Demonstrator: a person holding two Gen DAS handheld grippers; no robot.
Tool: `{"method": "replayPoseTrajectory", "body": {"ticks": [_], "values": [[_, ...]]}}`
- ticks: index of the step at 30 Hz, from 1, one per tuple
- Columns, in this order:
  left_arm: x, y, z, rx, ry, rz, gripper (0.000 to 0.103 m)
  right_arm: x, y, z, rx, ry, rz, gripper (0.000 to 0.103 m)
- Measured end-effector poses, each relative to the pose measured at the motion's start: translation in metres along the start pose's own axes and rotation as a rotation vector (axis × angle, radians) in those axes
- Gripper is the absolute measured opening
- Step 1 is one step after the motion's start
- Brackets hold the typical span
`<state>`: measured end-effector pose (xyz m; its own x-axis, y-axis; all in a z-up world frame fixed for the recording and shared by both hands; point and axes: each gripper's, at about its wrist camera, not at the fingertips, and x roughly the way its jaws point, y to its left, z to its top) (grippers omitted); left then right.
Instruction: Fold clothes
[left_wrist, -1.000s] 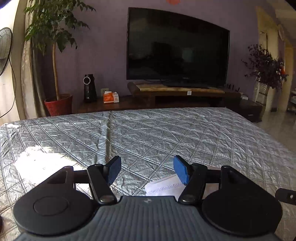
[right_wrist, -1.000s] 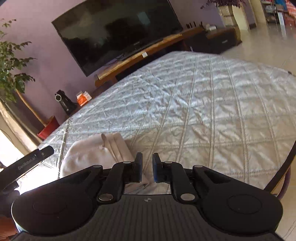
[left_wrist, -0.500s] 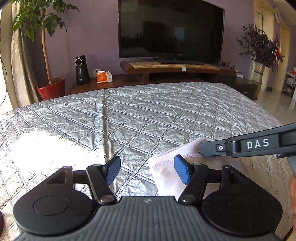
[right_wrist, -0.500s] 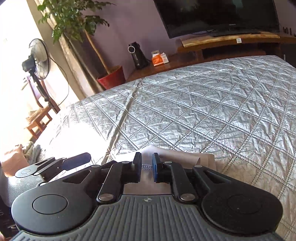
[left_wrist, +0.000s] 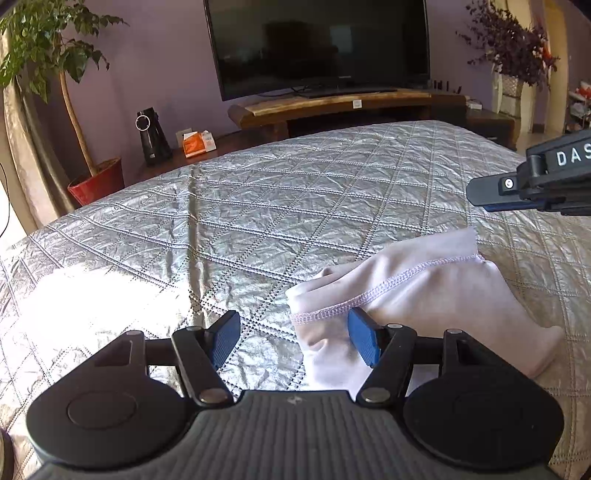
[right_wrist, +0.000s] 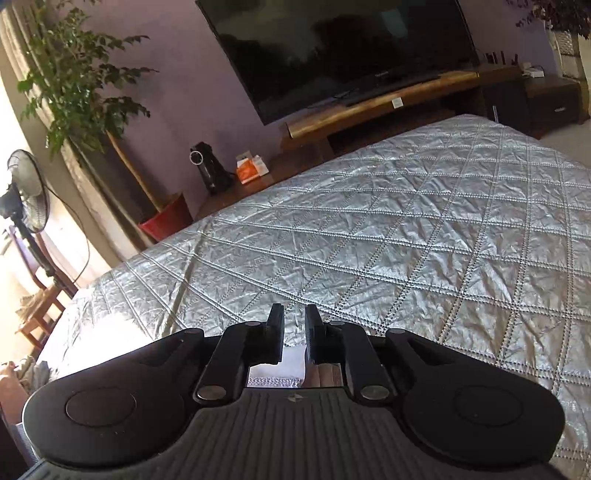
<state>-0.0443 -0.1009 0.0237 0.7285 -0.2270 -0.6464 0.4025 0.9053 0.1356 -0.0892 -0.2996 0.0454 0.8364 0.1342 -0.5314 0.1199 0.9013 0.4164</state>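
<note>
The pale pink garment (left_wrist: 424, 306) lay folded on the silver quilted bed (left_wrist: 295, 206), near its front edge. The left gripper (left_wrist: 293, 341) hovered over the left end of the garment with its blue fingers (left_wrist: 360, 341) wide apart and holding nothing. The right gripper (left_wrist: 491, 197) was in the air above the far right side of the garment. In the right wrist view its fingers (right_wrist: 275, 336) stood narrow, with a small gap and nothing between them.
</note>
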Motion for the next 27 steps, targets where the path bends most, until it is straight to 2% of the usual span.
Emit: {"method": "replayPoseTrajectory", "body": {"ticks": [1, 3, 6, 10, 12, 14, 15, 17, 21, 23, 24, 25, 27], "values": [[0.001, 0.001, 0.001, -0.009, 0.003, -0.003, 0.061, -0.002, 0.002, -0.003, -0.025, 0.014, 0.010, 0.030], [0.002, 0.001, 0.002, -0.018, 0.008, -0.006, 0.061, 0.001, 0.005, -0.011, -0.067, 0.078, 0.032, 0.043], [0.003, 0.000, 0.004, -0.015, 0.009, -0.004, 0.061, 0.005, 0.010, -0.018, -0.126, 0.102, 0.024, 0.043], [0.001, -0.004, 0.005, 0.012, -0.008, 0.007, 0.062, 0.004, 0.023, -0.016, -0.227, 0.020, 0.037, 0.042], [-0.002, -0.002, 0.006, 0.012, -0.023, 0.008, 0.062, 0.015, 0.030, -0.019, -0.289, 0.058, -0.013, 0.041], [-0.006, 0.001, 0.007, 0.001, -0.048, 0.015, 0.060, 0.026, 0.021, -0.024, -0.239, 0.127, -0.037, 0.039], [-0.010, 0.004, 0.009, -0.014, -0.080, 0.023, 0.059, 0.026, 0.019, -0.024, -0.227, 0.125, -0.038, 0.039], [-0.011, -0.004, 0.008, 0.024, -0.086, 0.018, 0.060, 0.027, 0.021, -0.025, -0.273, 0.130, -0.083, 0.039], [-0.013, -0.021, 0.006, 0.100, -0.096, 0.010, 0.062, 0.027, 0.014, -0.026, -0.238, 0.136, -0.070, 0.042], [-0.011, -0.023, 0.005, 0.111, -0.088, 0.001, 0.060, 0.026, 0.008, -0.022, -0.192, 0.142, -0.060, 0.050], [-0.009, -0.023, 0.004, 0.103, -0.077, -0.006, 0.060, 0.023, 0.001, -0.019, -0.139, 0.145, -0.052, 0.061], [-0.008, -0.022, 0.004, 0.095, -0.067, -0.013, 0.061, 0.019, -0.006, -0.015, -0.086, 0.149, -0.044, 0.067], [-0.004, -0.015, 0.004, 0.045, -0.043, -0.041, 0.061, 0.012, -0.023, -0.010, 0.029, 0.164, -0.004, 0.068]]}}
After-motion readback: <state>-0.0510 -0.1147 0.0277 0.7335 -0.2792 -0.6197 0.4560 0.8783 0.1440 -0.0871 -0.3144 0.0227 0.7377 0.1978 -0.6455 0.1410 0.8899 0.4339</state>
